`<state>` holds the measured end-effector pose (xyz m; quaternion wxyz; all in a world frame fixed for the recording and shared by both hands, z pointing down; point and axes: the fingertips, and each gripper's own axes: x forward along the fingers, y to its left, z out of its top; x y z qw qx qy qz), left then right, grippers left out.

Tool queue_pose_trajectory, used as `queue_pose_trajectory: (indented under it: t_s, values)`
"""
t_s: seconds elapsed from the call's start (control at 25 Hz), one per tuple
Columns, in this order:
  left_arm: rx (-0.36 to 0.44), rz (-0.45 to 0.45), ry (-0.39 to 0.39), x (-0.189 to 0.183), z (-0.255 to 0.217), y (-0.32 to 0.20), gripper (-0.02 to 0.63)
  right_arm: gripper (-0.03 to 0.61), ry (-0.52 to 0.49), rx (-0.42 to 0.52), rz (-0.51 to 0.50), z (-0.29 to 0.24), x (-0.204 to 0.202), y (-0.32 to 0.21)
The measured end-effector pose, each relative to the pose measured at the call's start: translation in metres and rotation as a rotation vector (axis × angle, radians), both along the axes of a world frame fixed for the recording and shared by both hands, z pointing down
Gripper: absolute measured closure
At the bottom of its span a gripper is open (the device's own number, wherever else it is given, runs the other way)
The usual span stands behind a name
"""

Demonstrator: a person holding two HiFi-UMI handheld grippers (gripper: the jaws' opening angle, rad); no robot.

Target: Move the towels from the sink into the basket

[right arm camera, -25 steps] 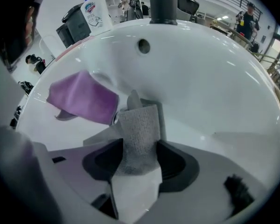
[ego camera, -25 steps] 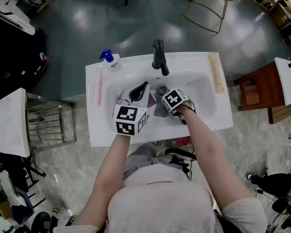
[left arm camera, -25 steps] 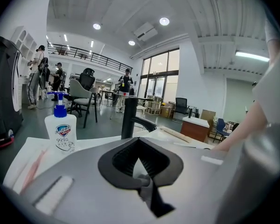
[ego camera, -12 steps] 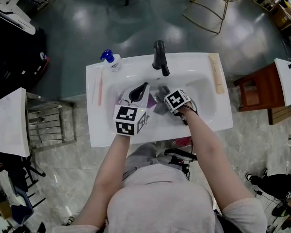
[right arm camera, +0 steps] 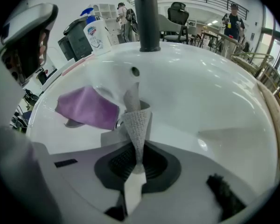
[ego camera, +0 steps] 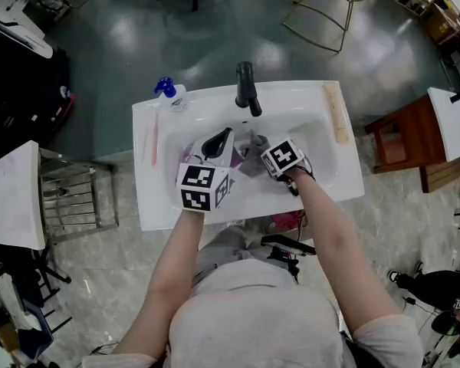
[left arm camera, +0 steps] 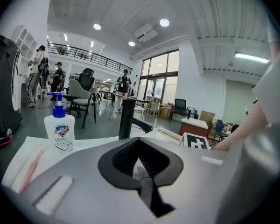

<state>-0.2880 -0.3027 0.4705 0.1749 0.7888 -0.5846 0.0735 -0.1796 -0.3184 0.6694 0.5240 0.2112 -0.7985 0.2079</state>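
1. The white sink point(ego camera: 147, 202) holds both towels, and a black faucet point(ego camera: 246, 89) stands at its back rim.
2. The left gripper point(left arm camera: 139, 164) hovers over the basin's left half, jaws together and empty.
3. The right gripper point(right arm camera: 135, 153) points steeply down, clamped on a fold of the grey waffle towel point(right arm camera: 136, 122).
4. The purple towel point(right arm camera: 86, 107) lies crumpled on the basin floor, just beside the grey one.
5. A soap bottle point(ego camera: 171, 94) stands at the sink's back-left corner.
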Motion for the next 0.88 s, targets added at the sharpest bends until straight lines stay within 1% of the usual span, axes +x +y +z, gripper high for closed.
queue_pose_trajectory:
  t_s: [0.28,0.88]
  values:
    - [0.016,0.000,0.001,0.011,-0.011,0.009,0.607,0.549,-0.044,0.038,0.013,-0.025,0.007,0.004]
    - [0.047,-0.064,-0.004,0.025,-0.037,0.040,0.607,0.549,-0.157,0.125,-0.002,-0.074,0.017,0.020]
